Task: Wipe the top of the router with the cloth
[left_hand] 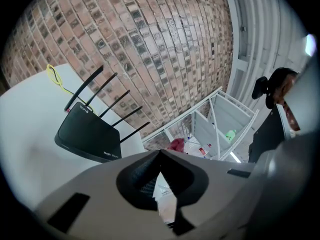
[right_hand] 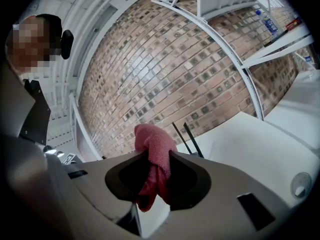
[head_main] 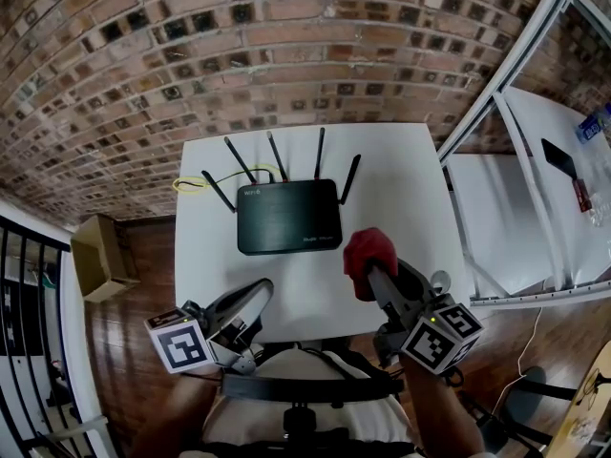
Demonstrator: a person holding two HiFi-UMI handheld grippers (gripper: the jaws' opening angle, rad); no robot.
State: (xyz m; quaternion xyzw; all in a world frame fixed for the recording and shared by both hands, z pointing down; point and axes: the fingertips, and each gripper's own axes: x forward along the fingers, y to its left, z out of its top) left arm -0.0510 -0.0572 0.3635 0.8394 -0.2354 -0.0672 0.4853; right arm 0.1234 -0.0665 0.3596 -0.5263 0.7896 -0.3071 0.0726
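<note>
Right gripper [right_hand: 156, 159]: fingers clamped on the cloth [right_hand: 151, 138]. It is red and bunched, with a wad past the tips and a tail hanging behind them. I judge it soft and light; this mid-bundle hold suits, leaving the wad free to wipe.

Left gripper [left_hand: 160, 153]: fingers closed together, nothing between.

Router [head_main: 289, 216]: flat on the counter [head_main: 401, 179], ahead of both sets of fingers and apart from them. Probably light and smooth-topped, so it may slide under pressure. Thin antennas [head_main: 319, 153] stand beyond; avoid them.

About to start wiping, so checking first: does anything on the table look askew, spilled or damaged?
Nothing stands out. The router lies flat on the white table, antennas splayed upward; a yellow cable loops loosely behind it. The right tongs grip the red cloth.
</note>
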